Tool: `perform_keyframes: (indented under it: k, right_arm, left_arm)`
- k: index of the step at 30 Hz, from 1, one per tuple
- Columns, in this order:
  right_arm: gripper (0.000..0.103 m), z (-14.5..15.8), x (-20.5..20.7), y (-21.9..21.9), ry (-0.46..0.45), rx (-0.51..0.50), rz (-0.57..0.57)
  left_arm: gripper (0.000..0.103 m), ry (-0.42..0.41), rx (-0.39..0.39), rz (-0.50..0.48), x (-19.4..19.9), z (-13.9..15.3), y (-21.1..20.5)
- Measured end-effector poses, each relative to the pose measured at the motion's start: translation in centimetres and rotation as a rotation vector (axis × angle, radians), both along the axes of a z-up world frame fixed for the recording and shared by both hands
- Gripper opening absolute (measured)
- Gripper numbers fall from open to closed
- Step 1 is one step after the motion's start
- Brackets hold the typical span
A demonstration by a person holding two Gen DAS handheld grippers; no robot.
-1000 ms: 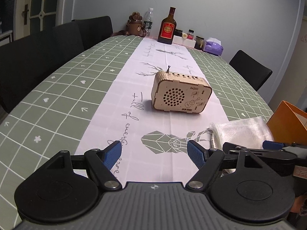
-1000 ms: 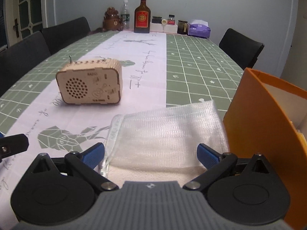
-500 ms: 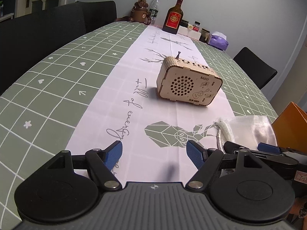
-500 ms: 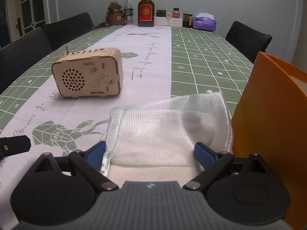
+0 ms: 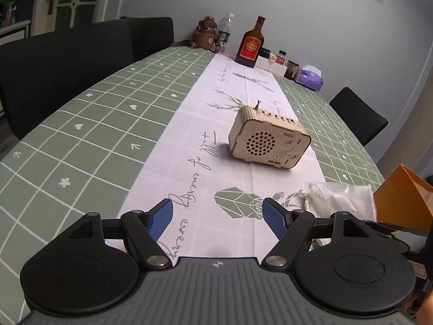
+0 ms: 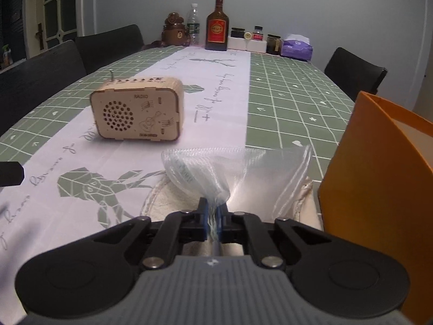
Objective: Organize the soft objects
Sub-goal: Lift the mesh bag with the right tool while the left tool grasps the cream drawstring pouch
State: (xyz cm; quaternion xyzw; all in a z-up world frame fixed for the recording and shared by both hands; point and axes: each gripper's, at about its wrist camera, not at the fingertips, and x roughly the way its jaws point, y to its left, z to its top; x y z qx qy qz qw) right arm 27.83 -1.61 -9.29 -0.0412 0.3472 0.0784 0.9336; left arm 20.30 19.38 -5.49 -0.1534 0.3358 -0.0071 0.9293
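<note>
Mesh bag [image 6: 238, 168] in clamped right claw [image 6: 213, 219]

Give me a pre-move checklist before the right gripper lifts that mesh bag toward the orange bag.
1. Right gripper closed on the mesh bag: ok. Its jaws have just been closing and now pinch the gathered mesh.
2. Grip holds enough fabric: cannot tell; only a thin bunched edge shows between the pads.
3. Cream towel under the mesh free of the grip: cannot tell.
4. Left gripper clear of the mesh bag: ok; open, nothing between its fingers.
5. Orange bag beside the mesh with its top open: ok.
6. Wooden radio out of the way: ok; it stands apart, further up the runner.
</note>
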Motion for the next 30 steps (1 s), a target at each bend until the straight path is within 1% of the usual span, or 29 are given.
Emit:
perform_keyframes:
  k: [4, 8, 10, 12, 13, 15, 17, 18, 19, 21, 23, 26, 27, 28, 30]
  right_arm:
    - [0.000, 0.7, -0.7, 0.1, -0.016, 0.017, 0.012]
    - [0.000, 2.4, -1.9, -0.2, -0.054, 0.071, 0.023]
    - [0.000, 3.6, -2.9, -0.2, -0.088, 0.083, 0.031]
    - [0.000, 4.9, -3.9, -0.7, -0.113, 0.103, 0.028]
    - [0.000, 5.6, -4.5, -1.1, -0.122, 0.122, 0.021]
    - [0.000, 7.1, -5.8, -2.1, -0.144, 0.173, 0.003]
    - [0.000, 8.8, -7.3, -3.0, -0.180, 0.202, 0.005]
    - [0.000, 9.7, -8.1, -3.4, -0.204, 0.207, 0.005]
    - [0.000, 10.5, -8.7, -3.9, -0.223, 0.207, 0.005]
    - [0.000, 12.0, -9.9, -5.1, -0.259, 0.214, -0.012]
    - [0.000, 13.2, -11.1, -6.4, -0.297, 0.219, -0.032]
    - [0.000, 14.3, -12.4, -8.1, -0.342, 0.211, -0.076]
    - [0.000, 14.4, -12.7, -8.7, -0.350, 0.216, -0.093]
    - [0.000, 14.4, -12.8, -9.2, -0.353, 0.216, -0.109]
    - [0.000, 14.3, -12.9, -10.0, -0.354, 0.215, -0.132]
  left_arm:
    - [0.088, -0.016, -0.001, 0.007, -1.1, 1.1, 0.2]
    - [0.088, -0.028, 0.041, 0.008, -2.0, 2.2, -0.3]
    - [0.088, -0.041, 0.048, -0.006, -2.3, 2.7, -0.4]
    - [0.088, -0.039, 0.069, -0.043, -2.3, 3.3, -0.6]
    - [0.089, -0.041, 0.091, -0.073, -2.2, 3.7, -0.9]
    - [0.089, -0.044, 0.169, -0.143, -2.1, 4.5, -1.8]
    - [0.090, -0.078, 0.250, -0.225, -2.1, 5.2, -3.2]
    - [0.091, -0.089, 0.276, -0.269, -2.1, 5.4, -3.8]
    - [0.091, -0.091, 0.297, -0.329, -1.9, 5.5, -4.6]
    - [0.093, -0.070, 0.307, -0.458, -1.1, 5.2, -6.1]
    - [0.094, -0.033, 0.307, -0.573, -0.1, 4.4, -7.6]
    - [0.094, 0.028, 0.325, -0.696, 1.3, 2.5, -9.7]
    - [0.094, 0.039, 0.345, -0.728, 1.5, 1.6, -10.3]
    - [0.094, 0.042, 0.375, -0.742, 1.5, 0.9, -10.9]
    - [0.094, 0.018, 0.490, -0.788, 1.3, -0.5, -12.8]
